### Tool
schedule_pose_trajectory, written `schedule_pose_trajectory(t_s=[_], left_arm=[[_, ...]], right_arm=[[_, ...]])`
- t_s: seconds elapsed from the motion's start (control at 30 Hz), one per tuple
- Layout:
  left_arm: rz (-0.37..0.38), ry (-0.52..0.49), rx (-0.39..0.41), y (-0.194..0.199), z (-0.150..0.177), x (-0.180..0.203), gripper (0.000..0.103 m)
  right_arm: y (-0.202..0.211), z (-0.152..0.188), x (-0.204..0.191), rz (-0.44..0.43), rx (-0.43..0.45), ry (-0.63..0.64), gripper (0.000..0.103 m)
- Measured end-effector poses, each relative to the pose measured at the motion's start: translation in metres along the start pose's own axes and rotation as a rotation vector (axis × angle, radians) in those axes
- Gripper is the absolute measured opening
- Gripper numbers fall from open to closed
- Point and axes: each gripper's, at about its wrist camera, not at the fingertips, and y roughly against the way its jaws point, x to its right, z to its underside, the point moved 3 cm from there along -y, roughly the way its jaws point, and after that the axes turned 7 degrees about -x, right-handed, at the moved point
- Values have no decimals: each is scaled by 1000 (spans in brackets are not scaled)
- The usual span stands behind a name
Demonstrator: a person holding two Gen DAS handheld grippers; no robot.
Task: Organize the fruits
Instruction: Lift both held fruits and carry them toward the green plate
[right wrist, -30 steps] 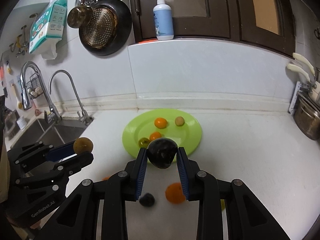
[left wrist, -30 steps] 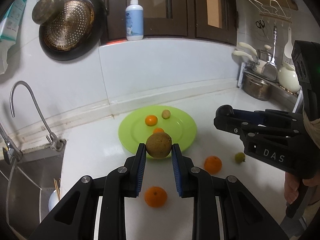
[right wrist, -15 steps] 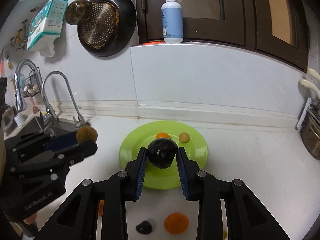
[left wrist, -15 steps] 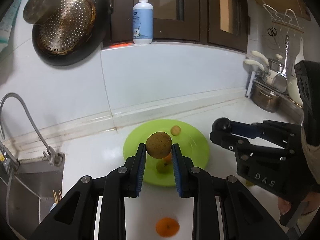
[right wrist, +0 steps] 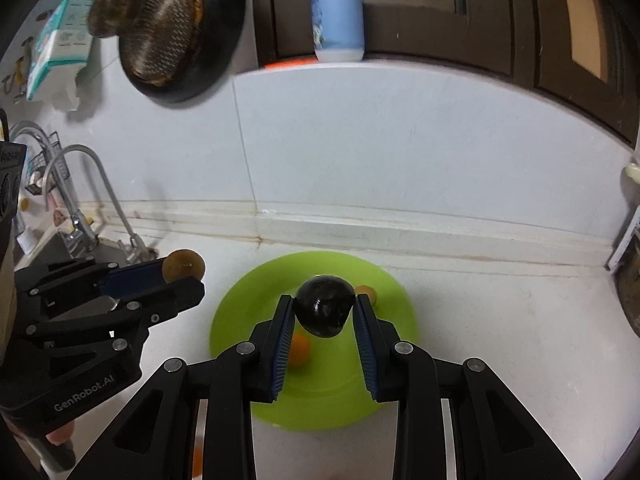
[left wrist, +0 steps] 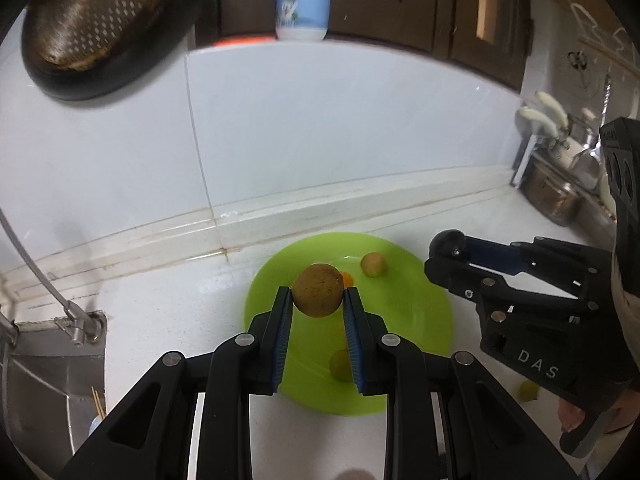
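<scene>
My left gripper [left wrist: 317,300] is shut on a round brown fruit [left wrist: 318,290] and holds it above the near left part of the green plate [left wrist: 416,312]. My right gripper [right wrist: 325,312] is shut on a dark, almost black fruit [right wrist: 325,310] above the plate [right wrist: 248,312]. On the plate lie a small tan fruit [left wrist: 373,265], a small orange fruit [right wrist: 300,352] and a greenish fruit [left wrist: 340,365]. The right gripper also shows in the left wrist view [left wrist: 448,246], the left one in the right wrist view [right wrist: 182,270].
A small green fruit [left wrist: 528,391] lies on the white counter right of the plate. The sink and tap [right wrist: 80,200] are at the left. A pan [right wrist: 176,32] hangs on the wall, a soap bottle [right wrist: 338,12] stands on the ledge, and pots [left wrist: 552,196] stand at the right.
Both grippers moved forward toward the wall and over the plate, each still holding its fruit. The loose oranges on the counter have dropped out of view below.
</scene>
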Motion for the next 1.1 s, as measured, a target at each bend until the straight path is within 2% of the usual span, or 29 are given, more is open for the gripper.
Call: schedule_pose_trajectory(t_s=[0.27,0.47,1.1], left_arm=[[-12,-21,-78,-42,-7,-9,26],[19,-35,-147,-72,-5,-9,26],[55,-37,-276,-119,-2,-7,27]], right_arm=[[-47,-6,12,14,-103,-17,31],[-74,-5,18,20,-171,-27,31],[-113,0,23,-8,-278,-56,31]])
